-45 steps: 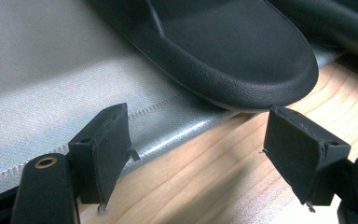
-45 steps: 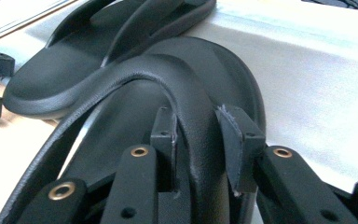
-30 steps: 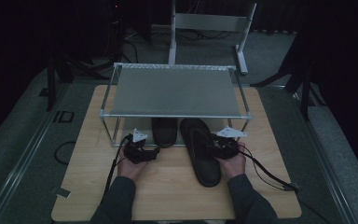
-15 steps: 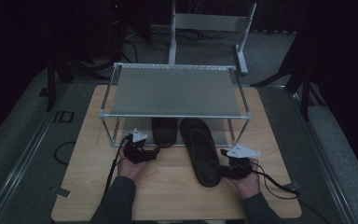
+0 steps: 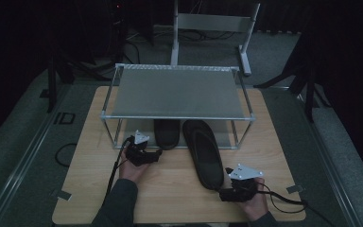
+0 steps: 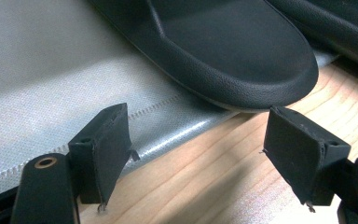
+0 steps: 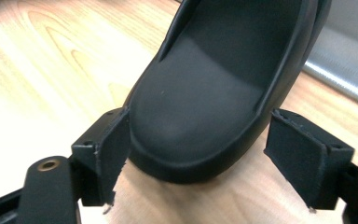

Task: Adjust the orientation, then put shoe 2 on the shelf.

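Between right gripper [image 7: 193,179] jaws: rounded matte slipper [image 7: 214,93] heel

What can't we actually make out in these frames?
- Left slipper, high view: its far part is hidden under the shelf top.
- Right slipper, right gripper view: its far end is cut off by the top edge.
- Right gripper, high view: jaws too dark and small to read.
- Room behind the table, high view: lost in darkness.

"ID" mark on the floor [image 5: 64,118]
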{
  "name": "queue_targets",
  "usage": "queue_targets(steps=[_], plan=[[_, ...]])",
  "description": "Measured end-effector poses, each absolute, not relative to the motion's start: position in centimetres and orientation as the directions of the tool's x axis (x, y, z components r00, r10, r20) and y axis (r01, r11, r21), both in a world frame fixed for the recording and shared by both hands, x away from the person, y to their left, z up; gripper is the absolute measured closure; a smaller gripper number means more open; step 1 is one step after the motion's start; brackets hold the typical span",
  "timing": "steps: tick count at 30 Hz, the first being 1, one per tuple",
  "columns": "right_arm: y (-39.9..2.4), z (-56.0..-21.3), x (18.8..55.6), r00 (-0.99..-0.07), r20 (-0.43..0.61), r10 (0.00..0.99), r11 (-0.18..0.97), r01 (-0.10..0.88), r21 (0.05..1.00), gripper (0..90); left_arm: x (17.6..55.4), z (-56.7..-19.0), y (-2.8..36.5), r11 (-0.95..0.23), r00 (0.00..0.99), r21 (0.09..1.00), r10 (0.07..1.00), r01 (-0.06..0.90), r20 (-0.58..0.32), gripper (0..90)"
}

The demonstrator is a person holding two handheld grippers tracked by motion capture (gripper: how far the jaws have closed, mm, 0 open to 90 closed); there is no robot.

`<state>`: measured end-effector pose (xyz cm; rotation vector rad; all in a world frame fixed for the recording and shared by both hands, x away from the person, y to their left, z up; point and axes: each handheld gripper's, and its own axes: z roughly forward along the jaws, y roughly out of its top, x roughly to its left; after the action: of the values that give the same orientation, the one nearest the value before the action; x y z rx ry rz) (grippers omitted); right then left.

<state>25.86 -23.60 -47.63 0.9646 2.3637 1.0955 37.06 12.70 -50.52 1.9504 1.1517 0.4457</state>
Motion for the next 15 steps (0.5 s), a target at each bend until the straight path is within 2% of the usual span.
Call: queue_targets(steps=[11, 15], plan=[[-24.1, -49.0, 25.0, -0.704, -0.011, 0.710, 0.483, 0.475, 0.736, 21.2, 37.1, -50.5, 12.7, -0.257, 0.522, 0.786, 0.848, 0.562, -0.097, 23.5], [-23.9, -49.6, 25.3, -0.686, -0.019, 0.728, 0.482, 0.491, 0.726, 26.8, 37.1, -50.5, 12.7, -0.256, 0.522, 0.786, 0.848, 0.563, -0.097, 23.5]])
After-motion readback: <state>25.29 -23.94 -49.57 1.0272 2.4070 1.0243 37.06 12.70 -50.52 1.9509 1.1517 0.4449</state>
